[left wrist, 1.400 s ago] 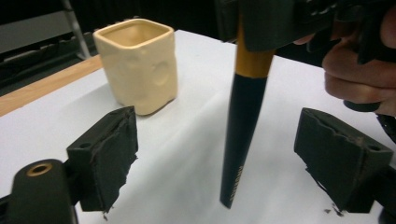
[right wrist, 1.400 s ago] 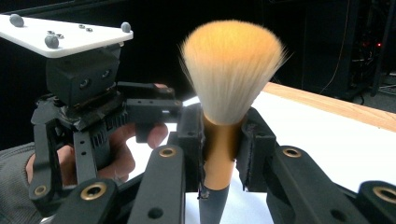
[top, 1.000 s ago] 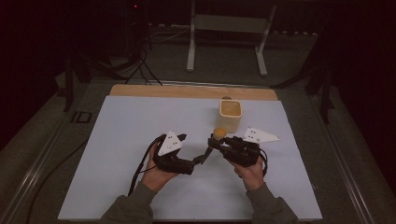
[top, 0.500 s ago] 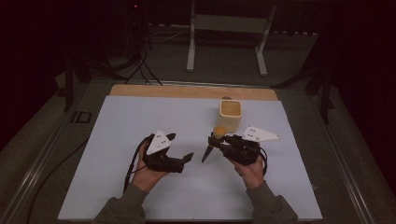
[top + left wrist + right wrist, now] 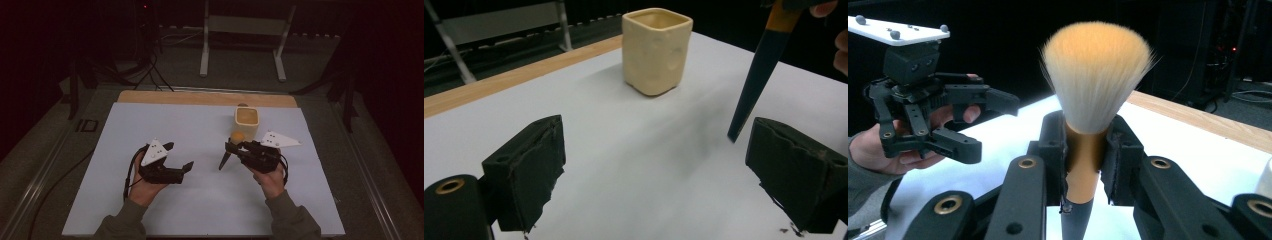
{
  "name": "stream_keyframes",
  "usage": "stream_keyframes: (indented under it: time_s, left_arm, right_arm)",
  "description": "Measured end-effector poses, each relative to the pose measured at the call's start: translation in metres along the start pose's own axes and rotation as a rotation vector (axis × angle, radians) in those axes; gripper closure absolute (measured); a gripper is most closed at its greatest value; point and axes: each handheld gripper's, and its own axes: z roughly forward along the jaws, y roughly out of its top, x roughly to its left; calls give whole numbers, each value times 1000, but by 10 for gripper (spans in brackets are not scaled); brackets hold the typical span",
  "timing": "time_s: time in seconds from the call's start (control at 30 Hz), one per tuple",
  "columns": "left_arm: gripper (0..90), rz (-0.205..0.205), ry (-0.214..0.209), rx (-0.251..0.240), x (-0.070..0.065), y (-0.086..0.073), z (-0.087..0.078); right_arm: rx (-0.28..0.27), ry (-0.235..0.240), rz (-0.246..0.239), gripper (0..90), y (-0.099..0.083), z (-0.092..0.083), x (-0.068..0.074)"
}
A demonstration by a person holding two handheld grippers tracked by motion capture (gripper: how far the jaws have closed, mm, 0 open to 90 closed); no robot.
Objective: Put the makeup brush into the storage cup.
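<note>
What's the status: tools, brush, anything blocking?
Right tool shut on brush, bristles up. Left tool open, empty. Cup upright beyond brush; nothing between.

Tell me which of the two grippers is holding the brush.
The right gripper: its fingers clamp the brush at its orange collar, bristles up. The left gripper is open and empty.
</note>
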Motion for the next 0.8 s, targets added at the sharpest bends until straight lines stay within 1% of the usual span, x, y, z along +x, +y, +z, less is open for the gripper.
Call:
stream_keyframes:
  time_s: [0.07, 0.13, 0.33, 0.5, 0.8]
  left_arm:
    - [106, -5, 13, 2, 3, -2, -3]
    - [106, -11, 16, 1, 4, -3, -4]
    - [106, -29, 41, -1, 13, -10, -14]
    - [106, -43, 65, 11, 19, -18, -21]
    - [107, -66, 93, 18, 29, -30, -31]
  right_arm:
    - [-1, -4, -1, 735, 2, -1, -2]
    - [-2, -6, -2, 735, 3, -1, -2]
    - [0, -21, -6, 735, 6, -3, -7]
    - [4, -42, -3, 735, 8, -4, -13]
    - [14, -62, -4, 735, 11, -4, -19]
